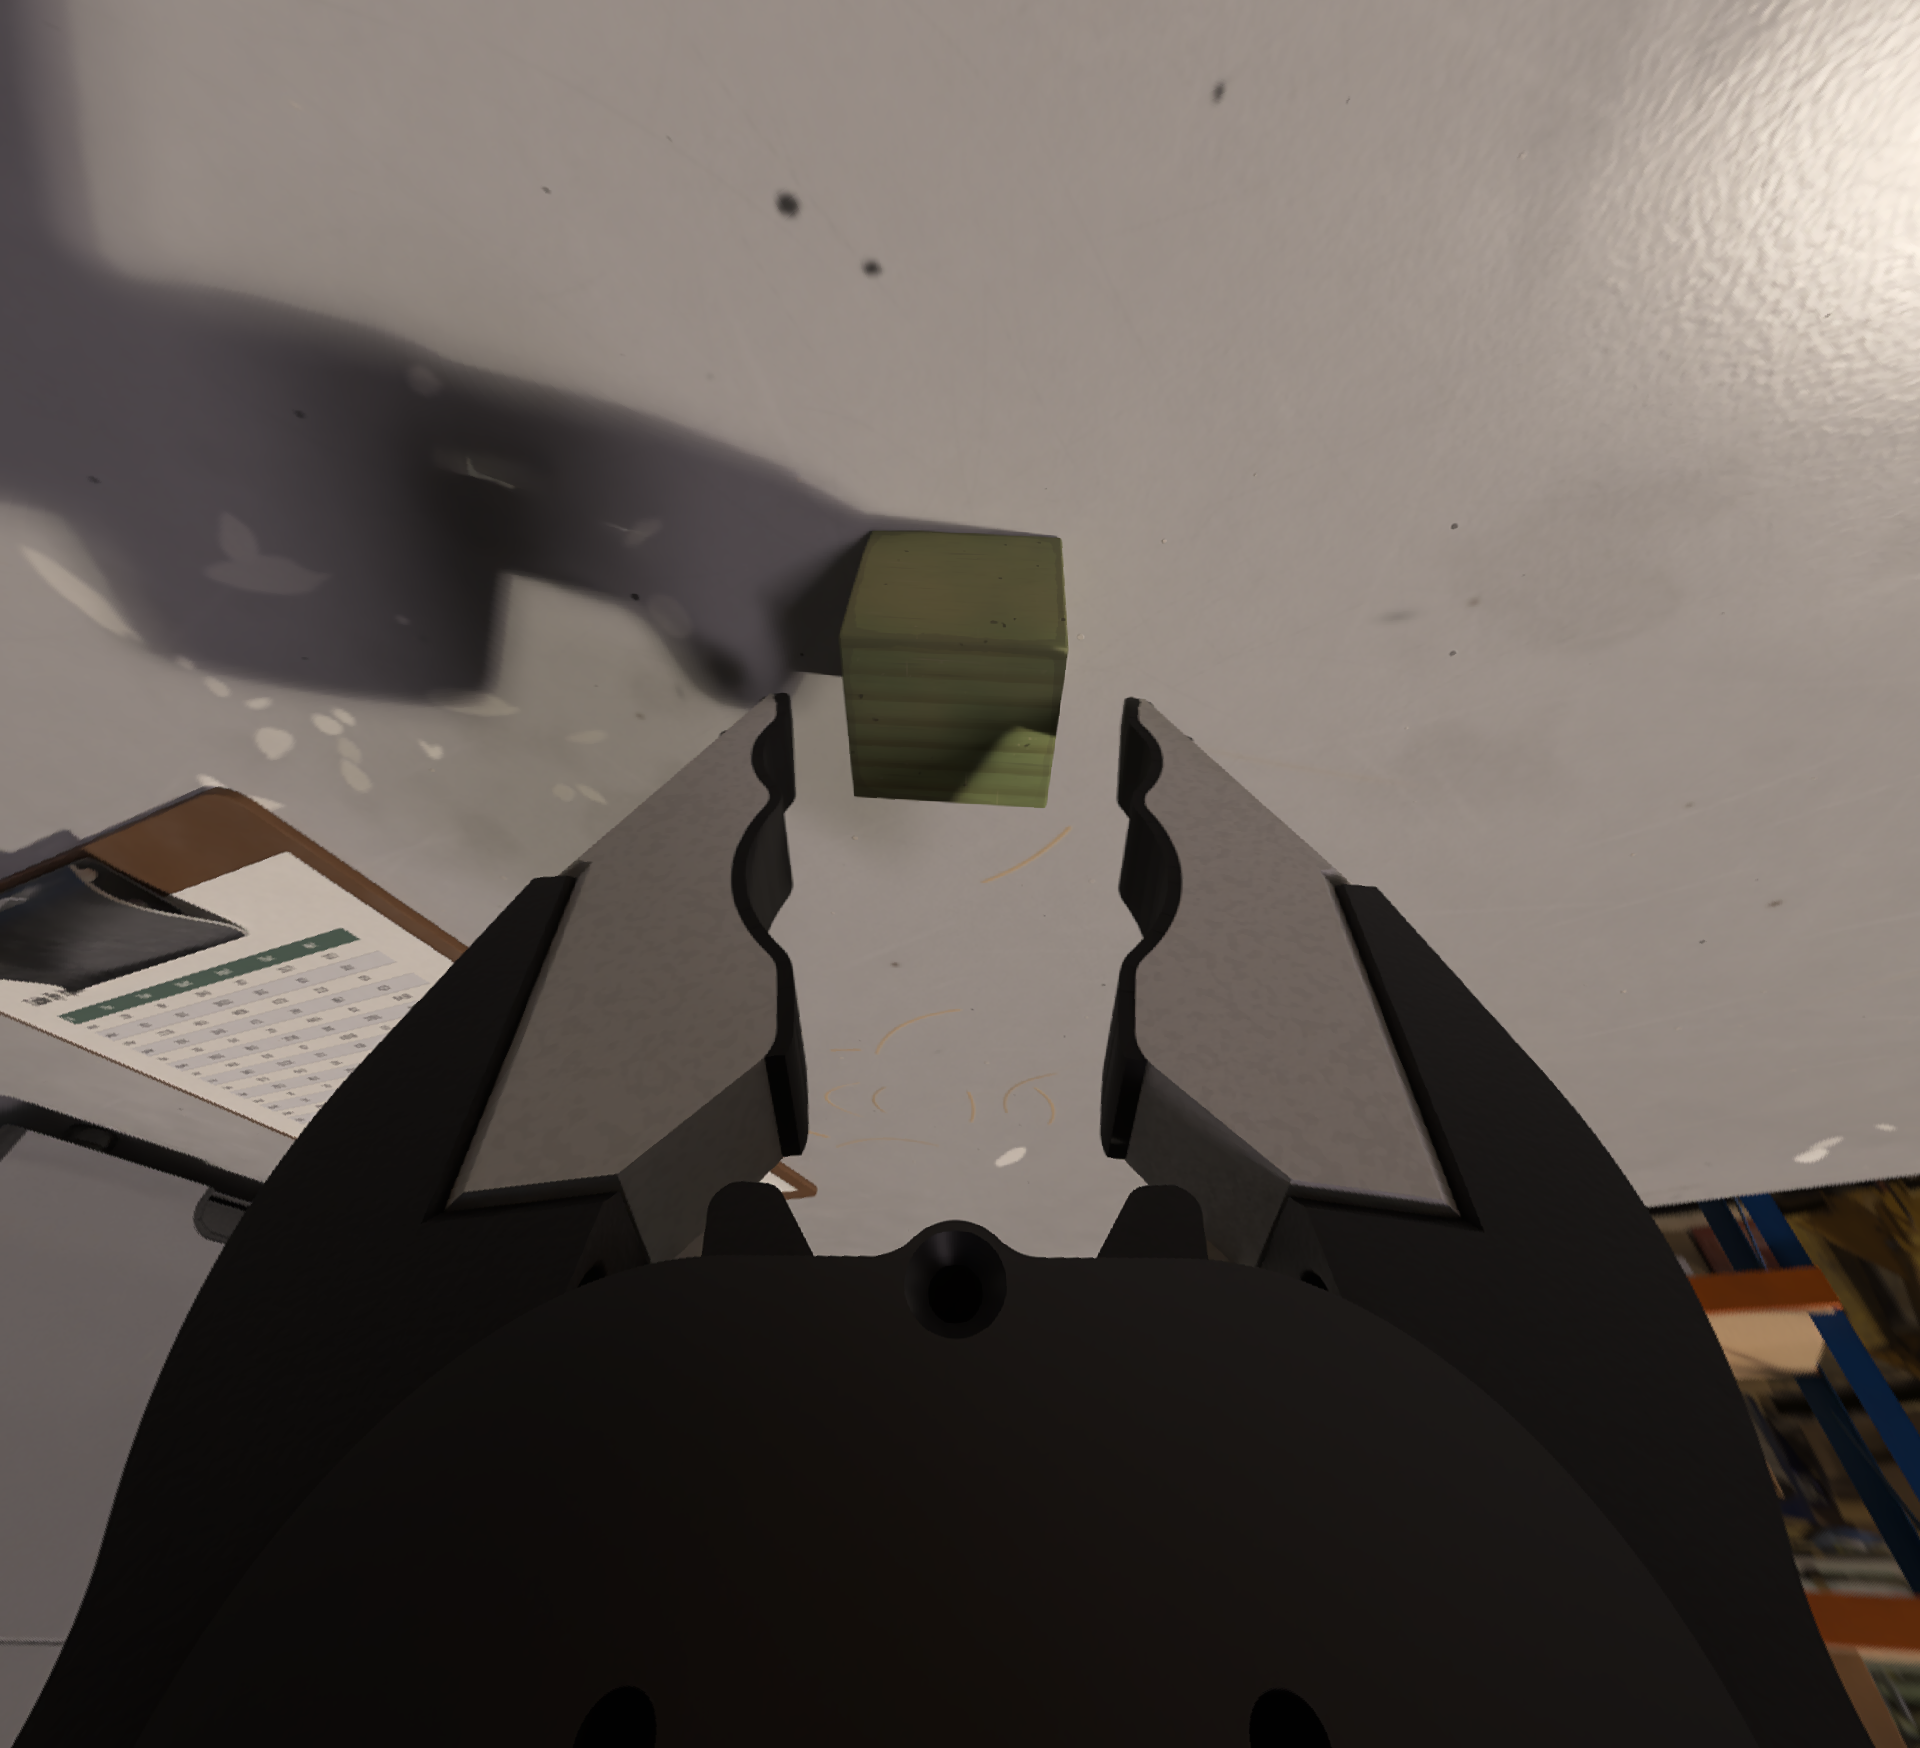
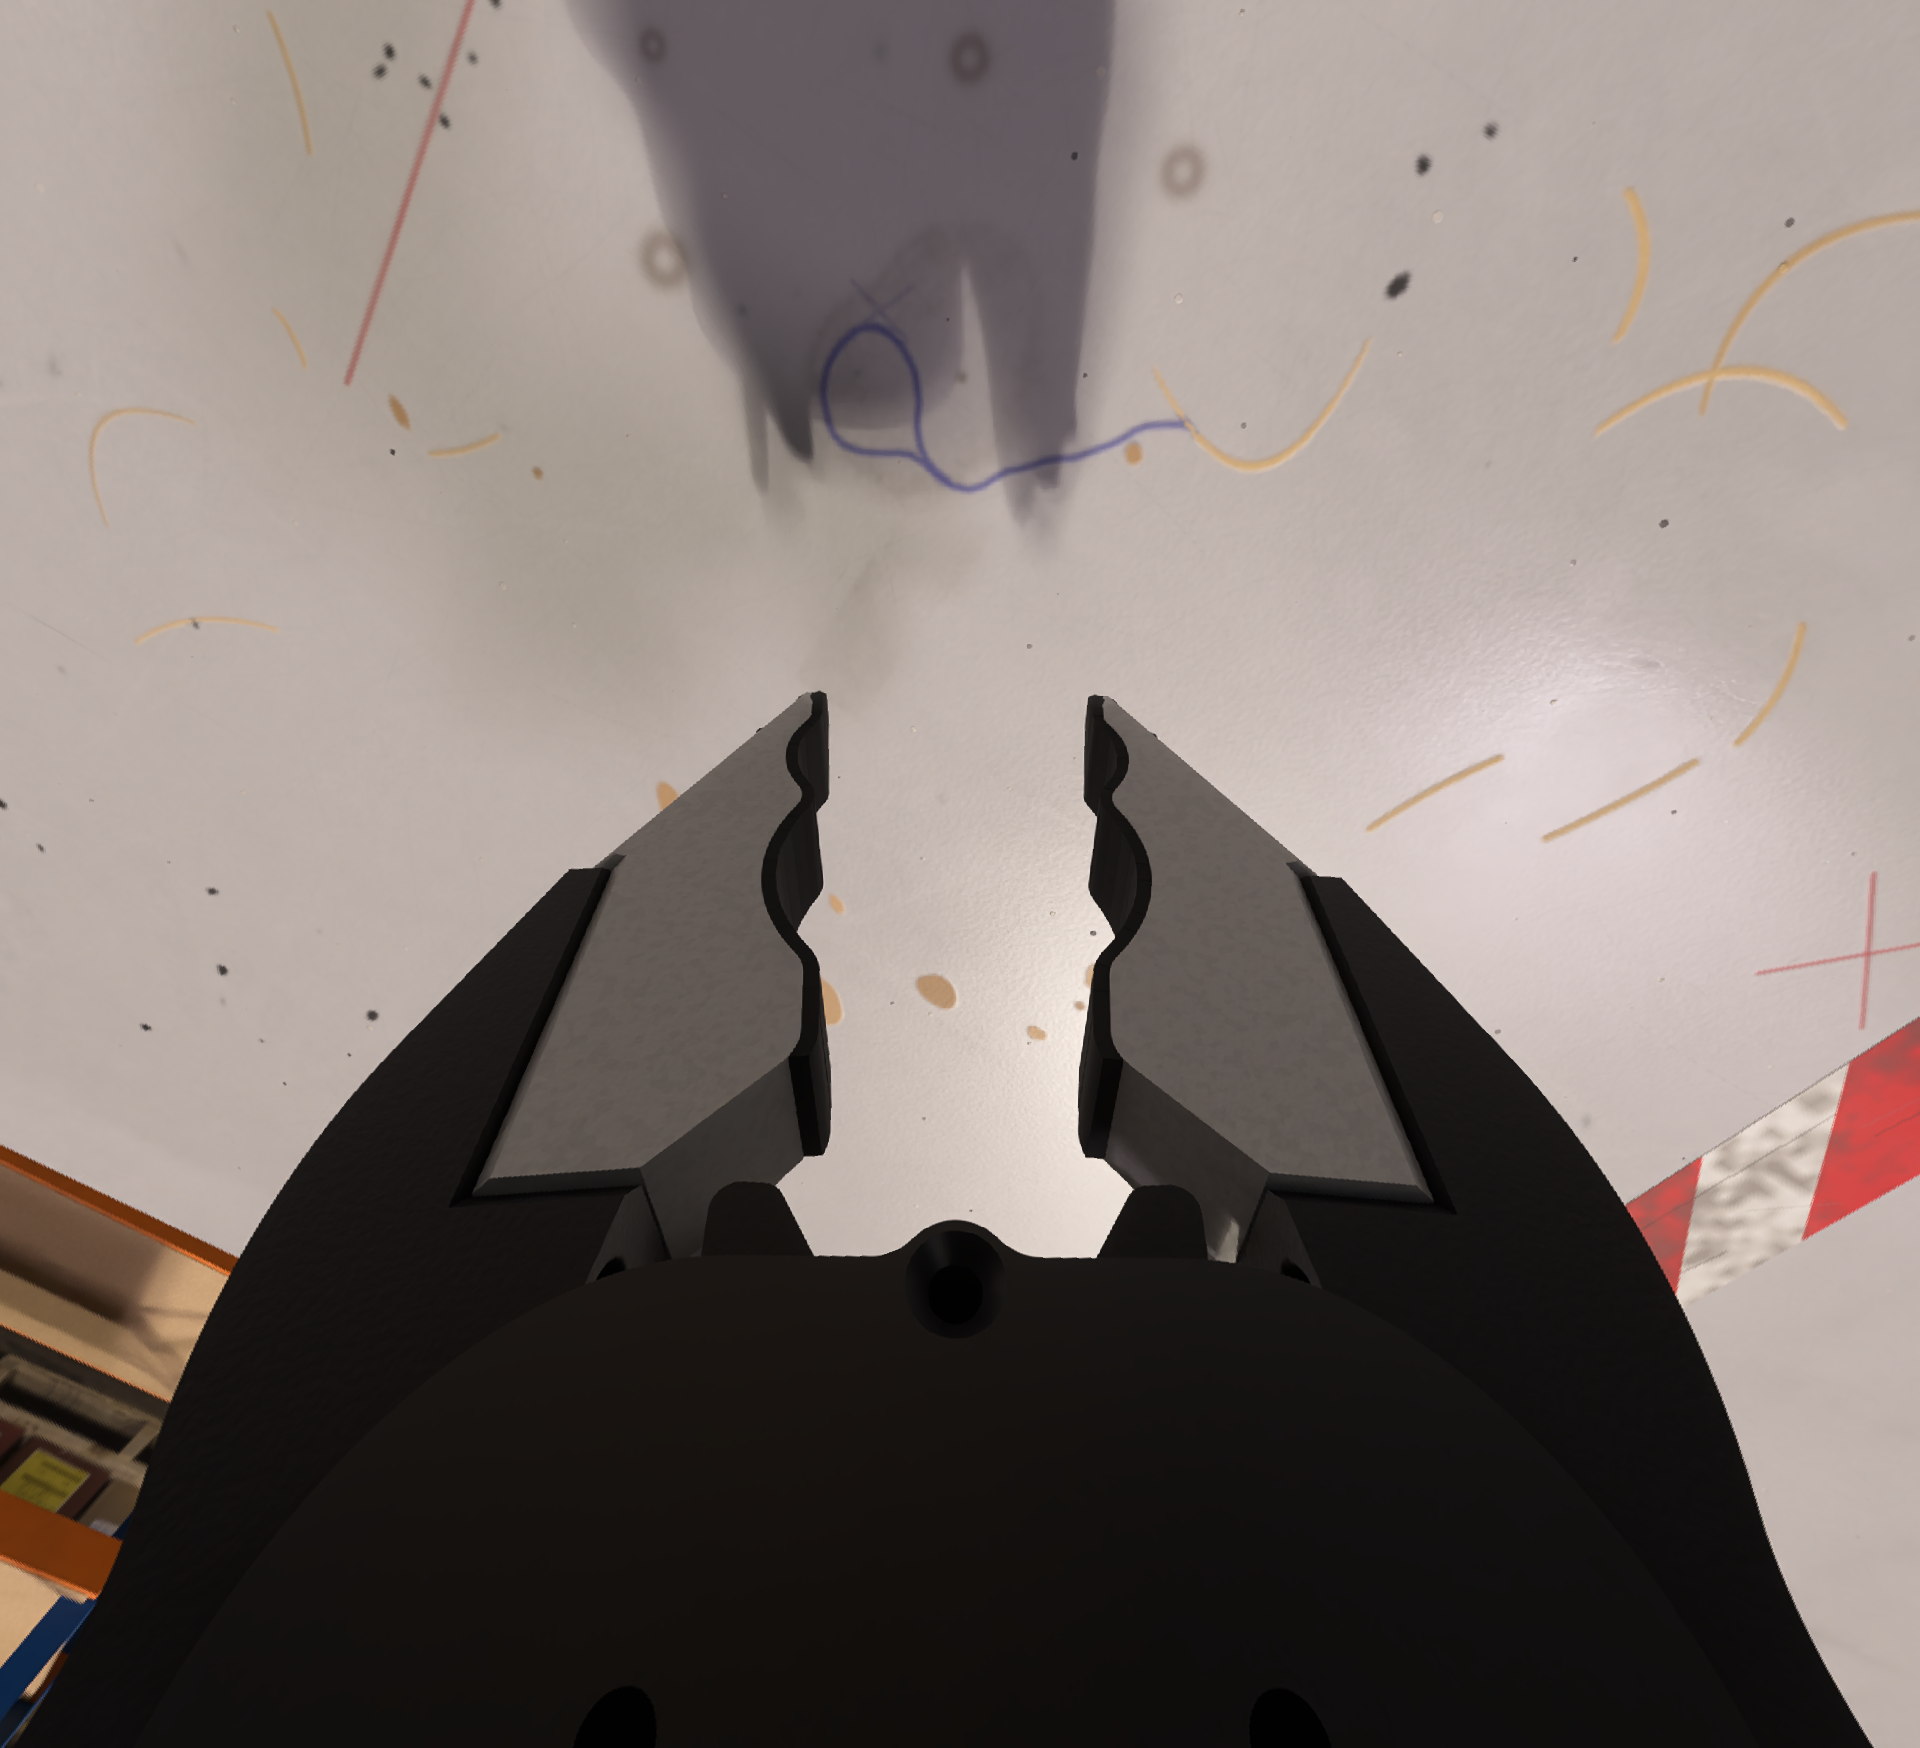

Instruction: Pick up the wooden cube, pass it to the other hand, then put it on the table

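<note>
The wooden cube [image 1: 956,670], greenish with a striped grain, rests on the pale grey table [image 1: 1247,244] in the left wrist view. My left gripper [image 1: 954,711] is open, and the cube lies just beyond its fingertips, centred between them and touching neither. The left gripper's shadow falls on the table to the cube's left. My right gripper [image 2: 956,706] is open and empty above a bare stretch of the scratched, speckled table [image 2: 1455,555]. Its shadow lies ahead of it. The cube does not show in the right wrist view.
A brown clipboard [image 1: 260,960] with a printed sheet lies on the table at the left gripper's left. The table edge [image 1: 1766,1189] runs at lower right, with shelving beyond. Red-and-white striped tape [image 2: 1808,1148] marks the table at the right gripper's right. Shelving [image 2: 83,1366] shows at lower left.
</note>
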You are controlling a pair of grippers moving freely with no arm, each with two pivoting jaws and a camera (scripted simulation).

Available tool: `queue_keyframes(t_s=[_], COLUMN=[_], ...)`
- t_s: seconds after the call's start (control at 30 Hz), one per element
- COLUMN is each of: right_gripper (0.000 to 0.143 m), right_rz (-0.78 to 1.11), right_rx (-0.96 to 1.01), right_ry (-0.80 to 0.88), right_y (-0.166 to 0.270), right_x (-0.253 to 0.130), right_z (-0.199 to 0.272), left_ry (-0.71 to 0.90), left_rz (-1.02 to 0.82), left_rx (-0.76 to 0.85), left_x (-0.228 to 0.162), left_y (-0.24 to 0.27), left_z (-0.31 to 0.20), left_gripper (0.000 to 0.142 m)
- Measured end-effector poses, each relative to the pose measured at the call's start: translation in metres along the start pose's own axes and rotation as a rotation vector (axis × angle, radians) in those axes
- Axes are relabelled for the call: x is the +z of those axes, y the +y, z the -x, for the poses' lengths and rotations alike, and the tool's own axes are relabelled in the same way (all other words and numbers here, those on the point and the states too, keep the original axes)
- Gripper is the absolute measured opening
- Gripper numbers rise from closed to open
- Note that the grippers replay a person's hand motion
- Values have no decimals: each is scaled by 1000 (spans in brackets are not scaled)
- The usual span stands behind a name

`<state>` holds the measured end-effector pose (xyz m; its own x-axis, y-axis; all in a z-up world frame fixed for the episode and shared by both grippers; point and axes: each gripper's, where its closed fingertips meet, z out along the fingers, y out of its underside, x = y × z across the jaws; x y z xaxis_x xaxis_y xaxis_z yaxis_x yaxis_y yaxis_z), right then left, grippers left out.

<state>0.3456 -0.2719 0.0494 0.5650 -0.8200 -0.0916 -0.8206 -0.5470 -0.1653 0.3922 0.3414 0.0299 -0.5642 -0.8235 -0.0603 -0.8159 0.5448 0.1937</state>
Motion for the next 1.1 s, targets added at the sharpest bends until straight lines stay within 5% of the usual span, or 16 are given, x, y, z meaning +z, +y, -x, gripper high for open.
queue_keyframes(t_s=[0.13,0.37,0.63,0.73,0.87,0.97,1.1], right_gripper=[48,61,61,61,75,86,93], right_rz=[6,6,-102,-372,-804,-1009,-1201], right_rx=[-8,-6,94,-59,-524,-845,-990], right_ry=[0,14,321,429,451,486,451], right_y=[1,1,-7,-49,-114,-135,-142], right_x=[0,-1,-59,-103,-138,-136,-128], right_z=[1,-1,-17,14,115,191,252], left_ry=[-4,-96,6,224,629,983,1312], left_rz=[63,-33,-669,-903,-1102,-1125,-964], left_rx=[12,47,178,274,437,517,597], left_x=[9,-14,-120,-166,-222,-249,-248], left_y=[3,-4,-40,-48,-48,-49,-56], left_z=[0,5,-34,-76,-148,-200,-258], left_gripper=[43,43,43,43,43,43,43])
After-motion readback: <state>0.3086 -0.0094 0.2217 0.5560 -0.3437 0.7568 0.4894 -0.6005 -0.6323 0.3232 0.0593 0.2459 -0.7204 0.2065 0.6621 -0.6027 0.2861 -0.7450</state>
